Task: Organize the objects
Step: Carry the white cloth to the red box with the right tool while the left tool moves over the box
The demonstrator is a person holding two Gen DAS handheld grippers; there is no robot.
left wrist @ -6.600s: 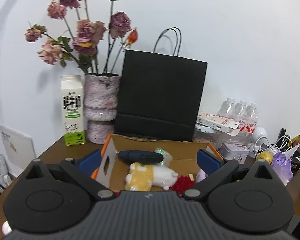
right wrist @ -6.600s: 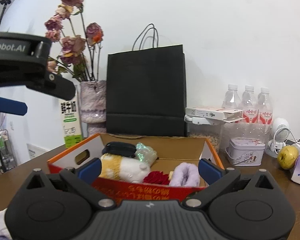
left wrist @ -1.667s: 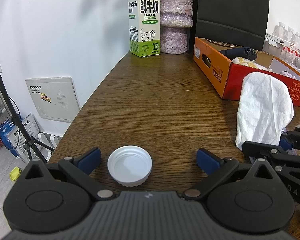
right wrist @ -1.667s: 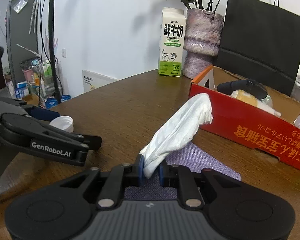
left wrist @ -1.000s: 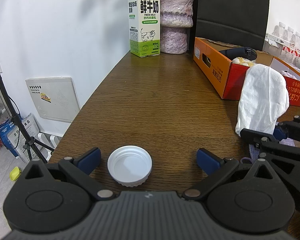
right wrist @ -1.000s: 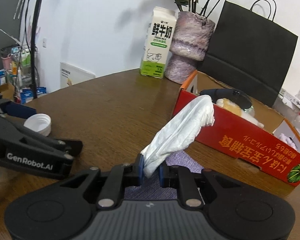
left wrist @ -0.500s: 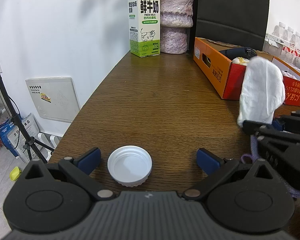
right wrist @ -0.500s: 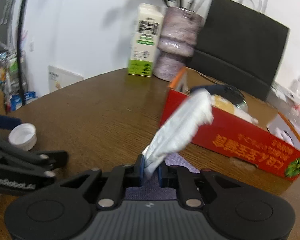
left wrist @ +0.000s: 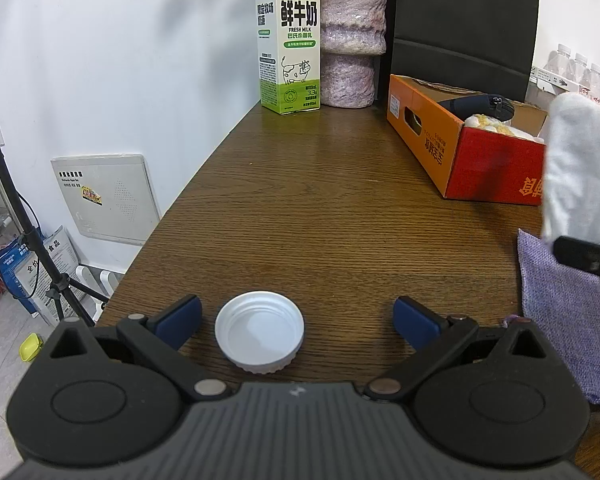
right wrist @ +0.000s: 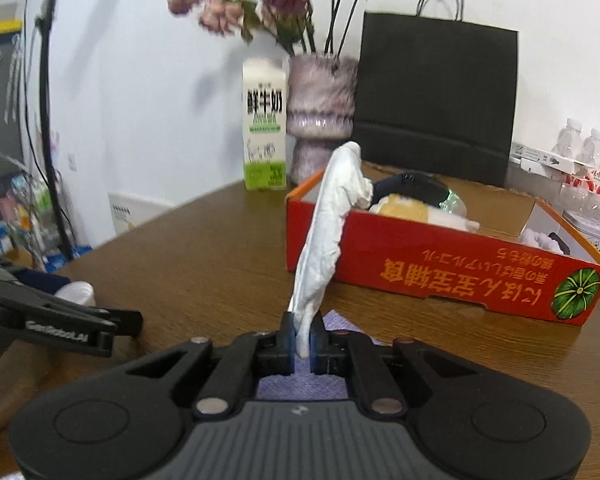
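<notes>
Right wrist view, items by size. Table [right wrist: 204, 240]: dark wood, bare across the middle. Box [right wrist: 440, 264]: red and orange cardboard, open on top, already holding soft things I cannot name with certainty, among them a dark pouch [right wrist: 412, 186]. Purple mat [left wrist: 560, 312]: woven, flat on the table beneath my right gripper [right wrist: 302, 340]. White cloth [right wrist: 332, 232]: pinched at its bottom end between the pressed-together jaws of my right gripper, standing up crumpled in front of the box's near left corner and off the table. I judge it light, limp and easily crushed; it should not slip, but it will flop and trail, so the hold belongs low on the bunched end, as now, with the free end carried over the box wall. Cap [left wrist: 259, 332]: white, open side up, on the table between the spread jaws of my left gripper [left wrist: 296, 322], untouched. I judge it stiff, light and likely to skid; take it across the rim.
</notes>
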